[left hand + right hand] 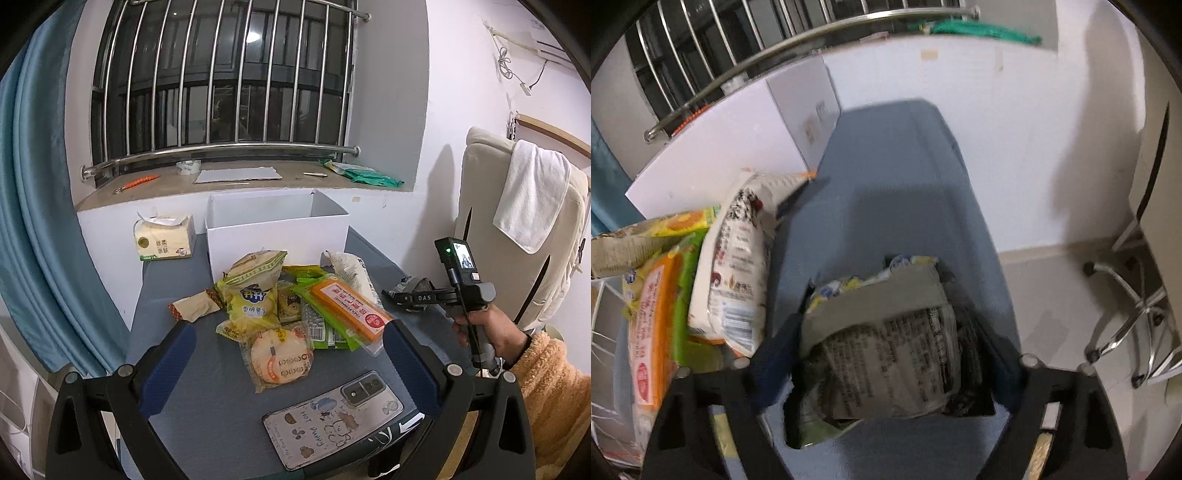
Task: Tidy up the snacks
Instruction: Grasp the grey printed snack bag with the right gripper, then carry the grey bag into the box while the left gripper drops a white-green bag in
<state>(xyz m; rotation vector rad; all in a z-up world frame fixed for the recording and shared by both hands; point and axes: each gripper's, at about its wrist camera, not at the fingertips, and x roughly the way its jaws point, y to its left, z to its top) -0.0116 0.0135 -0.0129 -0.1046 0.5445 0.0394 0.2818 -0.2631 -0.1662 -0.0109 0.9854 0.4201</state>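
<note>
A pile of snack packets (280, 306) lies on the blue-grey table (207, 398) in front of an open white box (277, 236). In it are an orange flat pack (351, 306), a round-cracker bag (280, 358) and a white bag (351, 273). My left gripper (288, 328) hangs open over the near side of the pile with nothing between its fingers. At the table's right edge my right gripper (882, 325) points down and is shut on a crumpled grey printed packet (886, 354). From the left wrist view, that right gripper (402, 295) sits right of the pile.
A phone (332, 417) in a cartoon case lies face down near the front edge. A tissue pack (164, 238) stands left of the box. A padded chair with a white towel (532, 199) is on the right, its chrome base (1126, 314) on the floor. A window sill runs behind.
</note>
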